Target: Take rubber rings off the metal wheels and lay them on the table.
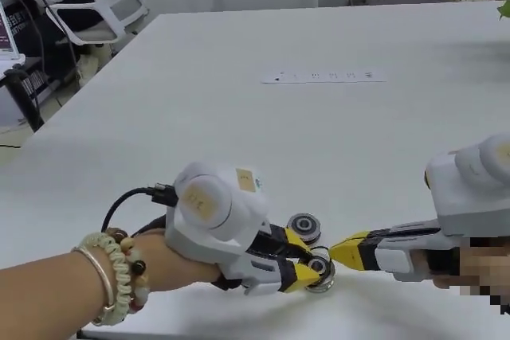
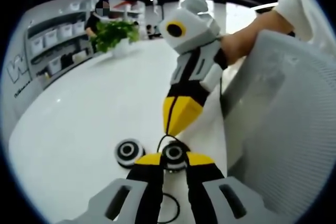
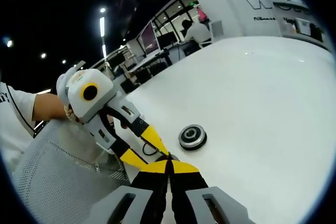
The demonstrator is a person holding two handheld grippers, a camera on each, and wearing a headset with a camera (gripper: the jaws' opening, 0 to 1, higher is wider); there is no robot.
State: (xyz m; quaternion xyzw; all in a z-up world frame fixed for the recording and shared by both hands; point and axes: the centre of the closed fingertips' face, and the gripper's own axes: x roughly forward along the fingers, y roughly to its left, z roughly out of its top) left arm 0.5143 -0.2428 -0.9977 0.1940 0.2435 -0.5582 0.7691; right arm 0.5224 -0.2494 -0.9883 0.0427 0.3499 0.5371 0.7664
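**Rubber ring stretched between two grippers**

Head view: on the white tabletop (image 1: pixel 279 133), the left gripper (image 1: pixel 312 260) clamps a metal wheel (image 1: pixel 321 268). The right gripper (image 1: pixel 336 251) meets it tip to tip.

Left gripper view: the wheel sits between the fingers. A thin rubber ring (image 2: pixel 166 141) loops straight ahead into the right gripper's pinched fingers.

Right gripper view: the fingers are closed tight. A second wheel (image 3: pixel 192 136) lies just ahead, unheld. Pulling away from the left fingers should free the ring.

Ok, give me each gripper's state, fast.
Left gripper: closed on a metal wheel.
Right gripper: closed, apparently pinching that wheel's rubber ring.
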